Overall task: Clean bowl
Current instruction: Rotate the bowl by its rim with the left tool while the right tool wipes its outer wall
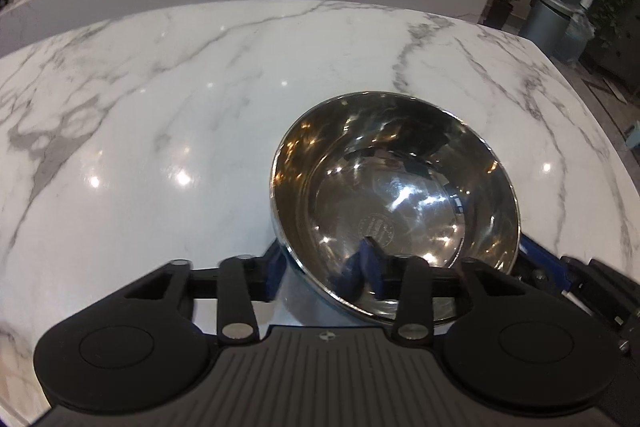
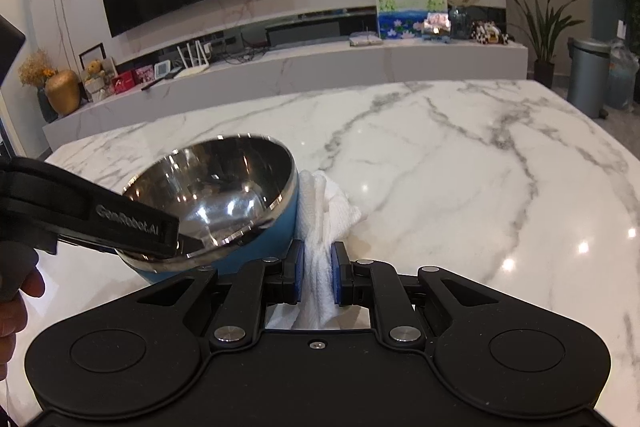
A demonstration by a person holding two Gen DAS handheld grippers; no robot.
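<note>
Marble table [image 2: 460,155] lies beneath the bowl [image 2: 216,187], which the left gripper [image 2: 178,241] pinches by its near rim, tilting it up, probably to expose the blue outside. Right gripper [image 2: 317,273] squeezes a white cloth [image 2: 326,211] against that outer wall, seemingly for wiping.

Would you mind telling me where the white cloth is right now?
In the right wrist view the white cloth is clamped in the right gripper, pressed against the blue outer wall of the bowl, right of it, above the marble table.
</note>
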